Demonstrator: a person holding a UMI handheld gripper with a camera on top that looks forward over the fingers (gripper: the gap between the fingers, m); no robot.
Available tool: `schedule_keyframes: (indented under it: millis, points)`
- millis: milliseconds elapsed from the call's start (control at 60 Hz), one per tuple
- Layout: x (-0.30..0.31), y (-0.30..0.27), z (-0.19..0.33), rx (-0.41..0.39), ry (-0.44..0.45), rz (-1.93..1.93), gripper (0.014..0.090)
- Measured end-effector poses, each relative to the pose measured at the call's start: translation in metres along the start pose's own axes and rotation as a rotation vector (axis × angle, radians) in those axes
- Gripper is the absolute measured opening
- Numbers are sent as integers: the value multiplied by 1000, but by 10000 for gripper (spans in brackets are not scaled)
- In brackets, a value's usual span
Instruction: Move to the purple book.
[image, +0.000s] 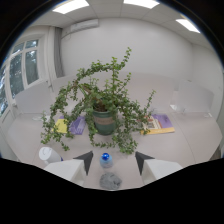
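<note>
Mostly hidden, the purple book lies flat on the white table, behind the trailing leaves of the plant and to the left of its green pot; only a purple patch shows between branches, so its full shape is hard to make out. A yellow item lies just beside it, further left, also half covered by leaves. On the other side of the pot lies another book w/ purple cover on top of smth yellow.

The gripper has its jaws wide apart, holding nothing. Between the fingers, on the table, stands a small bottle w/ blue cap, w/ gap at both sides. A grey crumpled thing sits nearer, partly cut off by the dark gripper body. A white round object stands left of the fingers, not clear what it is.

Room: white walls, windows at left, ceiling light panels, an air-con unit high on the wall.
</note>
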Motion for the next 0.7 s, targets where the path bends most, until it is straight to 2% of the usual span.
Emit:
schedule_keyframes:
  millis: [333, 700]
  points:
    - [28, 13, 1, -14, 28, -4, 845]
    - [147, 57, 18, -85, 149, -11, 844]
